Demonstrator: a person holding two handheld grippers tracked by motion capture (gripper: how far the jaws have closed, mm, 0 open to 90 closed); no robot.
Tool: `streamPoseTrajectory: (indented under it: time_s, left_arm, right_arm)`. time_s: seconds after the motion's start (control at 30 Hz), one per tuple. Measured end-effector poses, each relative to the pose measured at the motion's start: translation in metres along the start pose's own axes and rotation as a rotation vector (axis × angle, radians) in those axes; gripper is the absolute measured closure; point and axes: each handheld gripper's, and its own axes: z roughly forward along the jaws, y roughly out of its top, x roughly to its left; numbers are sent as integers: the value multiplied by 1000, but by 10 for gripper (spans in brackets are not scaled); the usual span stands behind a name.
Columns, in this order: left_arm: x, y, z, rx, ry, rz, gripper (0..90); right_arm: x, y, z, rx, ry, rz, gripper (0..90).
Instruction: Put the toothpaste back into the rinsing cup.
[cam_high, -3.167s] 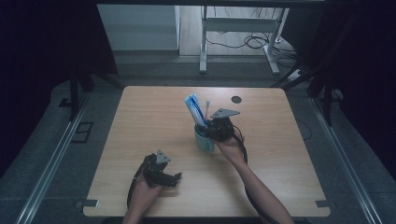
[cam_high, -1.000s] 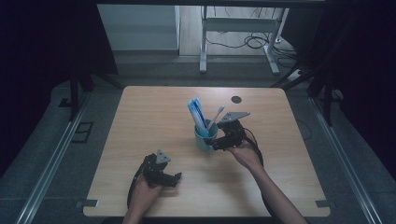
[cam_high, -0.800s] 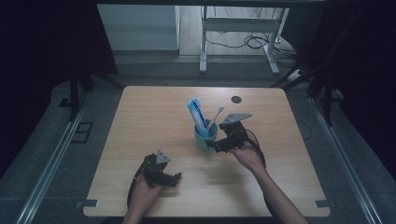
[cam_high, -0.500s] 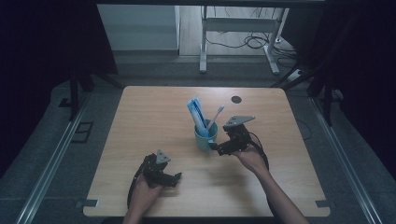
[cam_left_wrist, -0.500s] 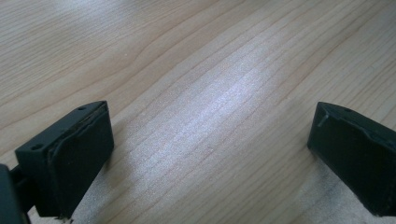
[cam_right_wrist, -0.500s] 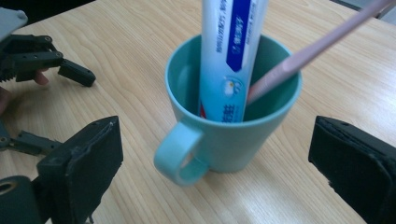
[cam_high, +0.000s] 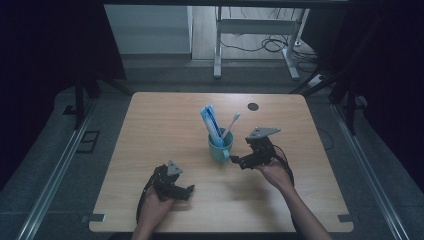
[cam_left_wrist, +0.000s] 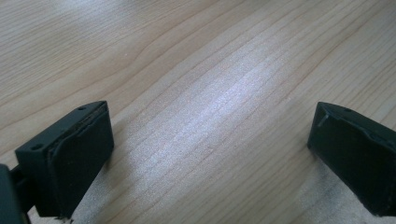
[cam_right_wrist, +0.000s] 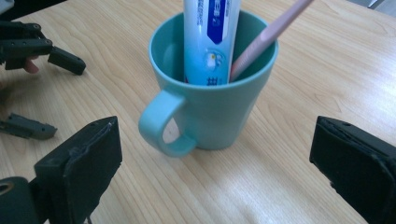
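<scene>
Item: 1 teal mug (cam_right_wrist: 212, 100), mid-table (cam_high: 150, 125), holding 1 toothpaste tube (cam_right_wrist: 210, 37) and 1 pink toothbrush (cam_right_wrist: 266, 35). We logged right gripper (cam_high: 235, 161) just beside it, jaws just opened wide, empty; left gripper (cam_high: 189, 192) likewise apart, empty.

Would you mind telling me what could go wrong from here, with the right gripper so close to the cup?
The right gripper, jaws open and just widened with nothing between them, sits close beside the teal cup; a careless move might clip the handle and shift the cup.

The toothpaste tube and pink toothbrush stand tall and lean out, so a bump could tip the cup or spill them.
</scene>
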Motion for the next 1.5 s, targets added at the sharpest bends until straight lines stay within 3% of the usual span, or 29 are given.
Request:
streamPoseTrajectory:
  time_s: [1.0,1.5]
  left_arm:
    - [0,0,0,-1,0,-2,4]
    - [-1,0,0,-4,0,-11,4]
  right_arm:
    - [-7,-40,-31,19,-54,-13,25]
    - [-12,-82,-43,40,-87,32,24]
